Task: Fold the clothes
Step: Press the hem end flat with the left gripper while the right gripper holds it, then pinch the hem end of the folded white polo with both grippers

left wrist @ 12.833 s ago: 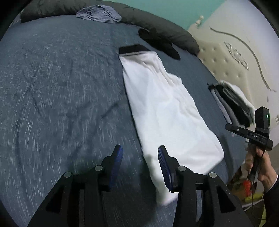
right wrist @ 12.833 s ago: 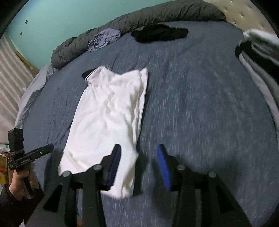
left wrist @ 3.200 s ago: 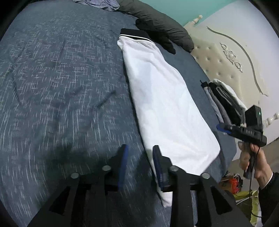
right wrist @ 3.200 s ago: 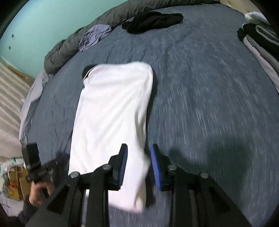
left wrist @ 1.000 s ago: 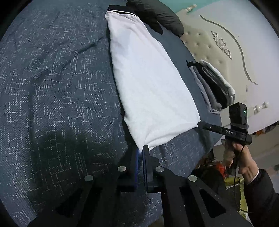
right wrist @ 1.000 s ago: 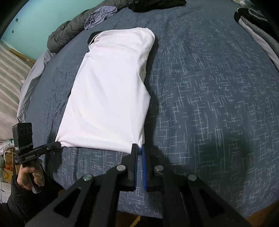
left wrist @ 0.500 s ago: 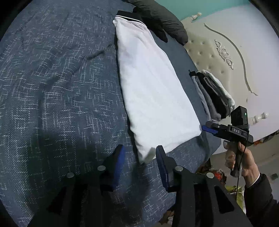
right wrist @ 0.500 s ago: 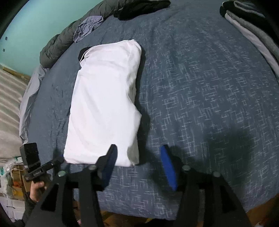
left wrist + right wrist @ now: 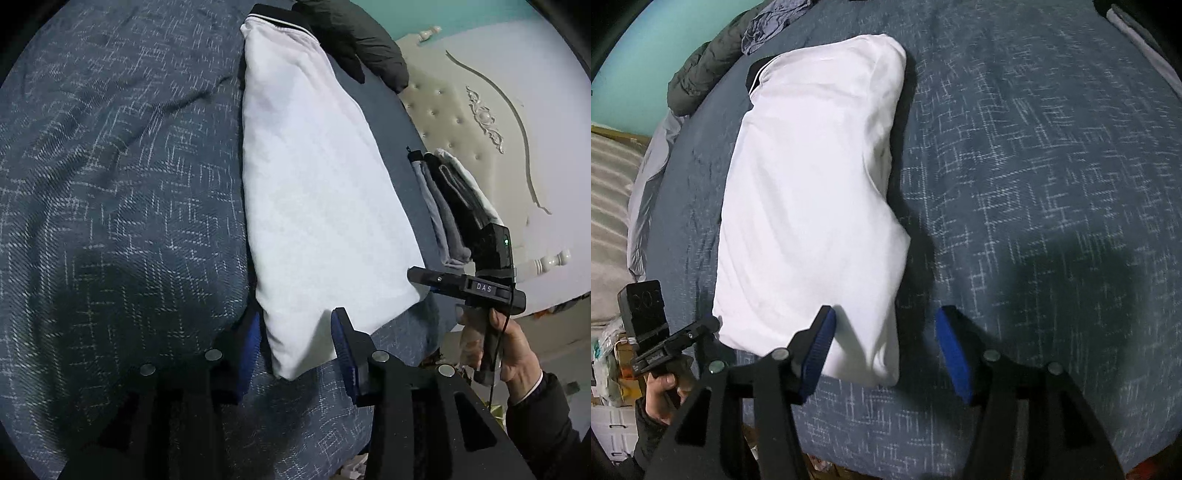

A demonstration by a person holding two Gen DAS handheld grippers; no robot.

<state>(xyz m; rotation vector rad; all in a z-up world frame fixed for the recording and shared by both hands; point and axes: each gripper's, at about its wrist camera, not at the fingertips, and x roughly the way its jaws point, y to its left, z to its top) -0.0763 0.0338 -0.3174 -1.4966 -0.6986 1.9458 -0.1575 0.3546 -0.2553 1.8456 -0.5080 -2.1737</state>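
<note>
A white shirt with a black, white-striped collar lies folded into a long strip on the dark blue bed. Its hem end points toward me. My left gripper is open, and the hem's left corner lies between its blue pads. In the right wrist view the same white shirt fills the left middle. My right gripper is open too, its fingers straddling the hem's right corner. Each gripper appears in the other's view, held by a hand at the bed's edge.
A stack of folded grey, black and white clothes sits near the cream headboard. A black garment and a grey duvet roll with a lilac garment lie at the bed's far side.
One second ago both grippers were shut on the hem corners. They let go and opened, and now both have moved forward so the corners lie between their open fingers.
</note>
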